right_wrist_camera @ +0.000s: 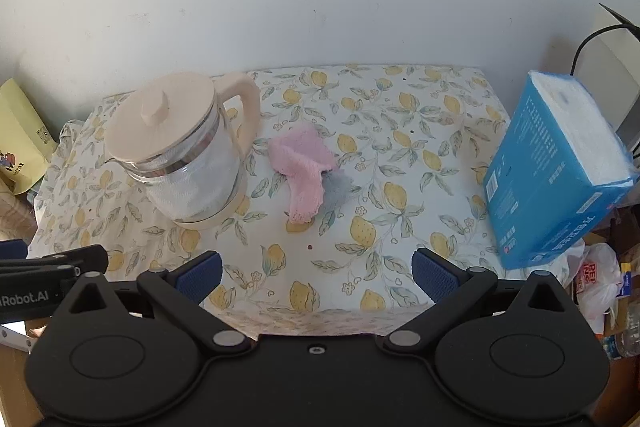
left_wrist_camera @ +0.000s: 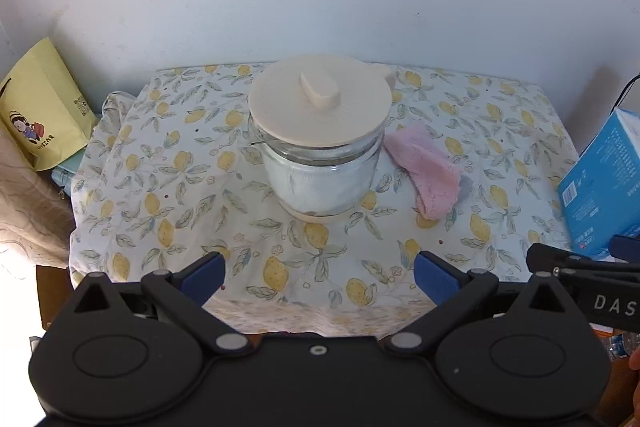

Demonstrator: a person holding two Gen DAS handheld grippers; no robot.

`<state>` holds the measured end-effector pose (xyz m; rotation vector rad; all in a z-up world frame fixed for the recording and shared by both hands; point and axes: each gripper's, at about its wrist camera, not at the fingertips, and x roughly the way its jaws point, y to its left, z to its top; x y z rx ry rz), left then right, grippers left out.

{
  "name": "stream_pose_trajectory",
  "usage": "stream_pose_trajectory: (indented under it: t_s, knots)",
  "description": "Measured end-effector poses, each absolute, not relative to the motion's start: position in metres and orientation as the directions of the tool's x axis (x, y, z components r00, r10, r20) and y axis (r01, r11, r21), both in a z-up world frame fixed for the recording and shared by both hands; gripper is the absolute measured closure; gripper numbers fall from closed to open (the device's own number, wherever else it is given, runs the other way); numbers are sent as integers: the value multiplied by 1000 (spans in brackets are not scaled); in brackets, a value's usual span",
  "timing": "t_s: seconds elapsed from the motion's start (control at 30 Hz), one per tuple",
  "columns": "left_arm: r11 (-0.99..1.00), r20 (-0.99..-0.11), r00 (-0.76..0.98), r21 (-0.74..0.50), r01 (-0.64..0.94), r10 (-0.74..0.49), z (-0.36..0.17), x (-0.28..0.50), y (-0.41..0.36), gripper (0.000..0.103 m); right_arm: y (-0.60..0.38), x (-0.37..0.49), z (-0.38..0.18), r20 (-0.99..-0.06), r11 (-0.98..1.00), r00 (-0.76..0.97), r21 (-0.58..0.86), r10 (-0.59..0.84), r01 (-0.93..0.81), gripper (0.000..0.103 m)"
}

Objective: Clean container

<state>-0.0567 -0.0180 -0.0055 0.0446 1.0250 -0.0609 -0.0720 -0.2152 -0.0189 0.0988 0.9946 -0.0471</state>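
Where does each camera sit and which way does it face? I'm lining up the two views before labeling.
Left wrist: on the left gripper, facing the kettle dead ahead; its open blue fingers show, plus the other gripper's tip at right.
Right wrist: on the right gripper, facing the pink cloth; open fingers show, the other gripper at left.
Shared: kettle, cloth, blue box, lemon tablecloth.

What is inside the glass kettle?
Through the clear wall of the kettle something white and crumpled shows, maybe a cloth or paper. The cream lid covers the top, so the rest of the inside stays hidden. A pink cloth lies outside, beside it.
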Motion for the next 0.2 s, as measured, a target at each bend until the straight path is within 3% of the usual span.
stream_pose_trajectory:
  t_s: [0.2]
  knots:
    - [992, -834, 547, -1, 128, -72, 0, -62, -21, 1, -214, -74, -20, -840, 994, 542, 57, 1, 88, 0]
